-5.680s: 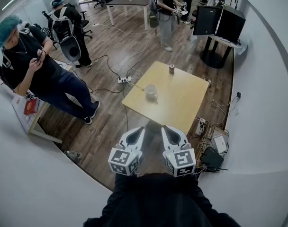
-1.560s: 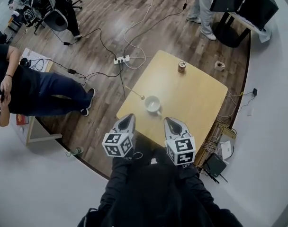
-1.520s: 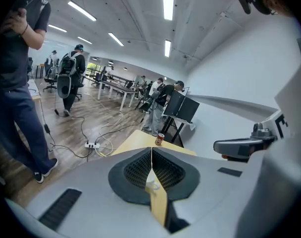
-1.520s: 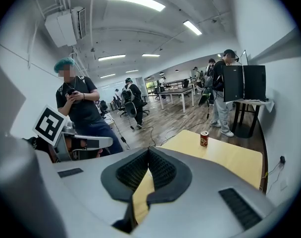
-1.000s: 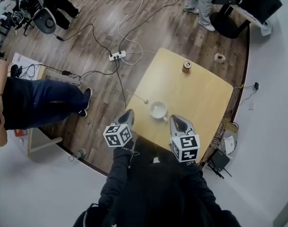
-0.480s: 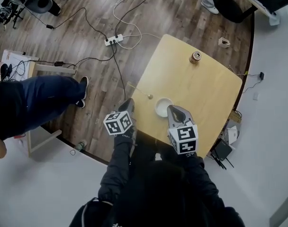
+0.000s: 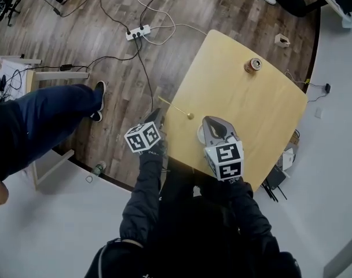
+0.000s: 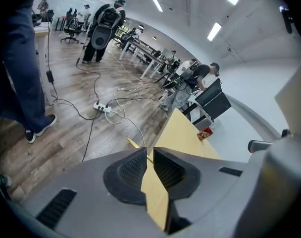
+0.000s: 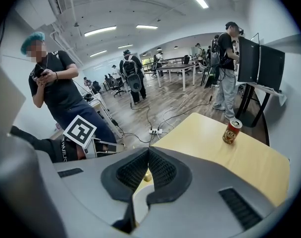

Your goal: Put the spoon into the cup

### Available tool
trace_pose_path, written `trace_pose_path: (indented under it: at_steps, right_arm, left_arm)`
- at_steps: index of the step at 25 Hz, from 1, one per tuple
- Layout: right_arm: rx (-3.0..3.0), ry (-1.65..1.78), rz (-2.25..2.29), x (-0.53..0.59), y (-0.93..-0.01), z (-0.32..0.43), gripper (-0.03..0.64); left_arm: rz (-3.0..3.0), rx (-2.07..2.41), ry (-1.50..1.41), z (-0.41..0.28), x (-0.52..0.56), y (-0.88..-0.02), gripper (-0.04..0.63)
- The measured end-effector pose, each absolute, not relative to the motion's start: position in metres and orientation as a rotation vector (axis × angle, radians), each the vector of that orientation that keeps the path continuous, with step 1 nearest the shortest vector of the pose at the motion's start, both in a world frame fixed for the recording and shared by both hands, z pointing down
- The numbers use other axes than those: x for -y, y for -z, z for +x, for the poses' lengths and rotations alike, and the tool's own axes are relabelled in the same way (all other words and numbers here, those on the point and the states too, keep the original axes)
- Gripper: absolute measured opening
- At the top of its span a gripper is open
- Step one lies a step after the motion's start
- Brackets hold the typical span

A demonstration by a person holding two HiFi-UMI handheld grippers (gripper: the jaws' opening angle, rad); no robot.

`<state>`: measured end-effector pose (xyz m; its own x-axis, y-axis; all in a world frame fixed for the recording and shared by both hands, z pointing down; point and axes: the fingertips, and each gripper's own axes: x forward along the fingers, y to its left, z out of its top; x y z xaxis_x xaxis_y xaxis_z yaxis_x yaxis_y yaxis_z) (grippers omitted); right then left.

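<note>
Left gripper (image 7: 154, 117) and right gripper (image 7: 213, 126) both clenched, empty: nothing done yet.
Spoon (image 7: 175, 107) lies on the table (image 7: 251, 103), handle overhanging the edge, near the cup (image 7: 200, 134); grasping and dropping it in remain.

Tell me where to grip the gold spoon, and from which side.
Likely the handle end of the thin gold spoon, which overhangs the wooden table's left edge. Come from that side with the left gripper; the jaws get room below it.
</note>
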<state>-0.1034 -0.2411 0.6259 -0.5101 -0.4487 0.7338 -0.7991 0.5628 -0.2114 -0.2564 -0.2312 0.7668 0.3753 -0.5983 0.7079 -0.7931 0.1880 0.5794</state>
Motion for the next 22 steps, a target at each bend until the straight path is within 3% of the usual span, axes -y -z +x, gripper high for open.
trace_pose_path:
  at_steps: [5,8,17,22]
  right_arm:
    - [2.143,-0.734,0.985,0.254,-0.638,-0.108,0.023]
    - [2.132,-0.737,0.997,0.261,-0.643,-0.108,0.021]
    - [2.104,-0.777,1.009,0.269,-0.655,-0.109,0.021]
    - [2.090,-0.793,1.028,0.268,-0.661,-0.106,0.021]
  left_arm:
    - [1.424,1.275,-0.131,-0.271,0.248,-0.792,0.042]
    - [1.383,1.225,-0.070,-0.273,0.256,-0.805,0.098]
    - [1.281,1.082,0.059,-0.267,0.262,-0.833,0.153]
    - [1.237,1.025,0.129,-0.264,0.264,-0.846,0.160]
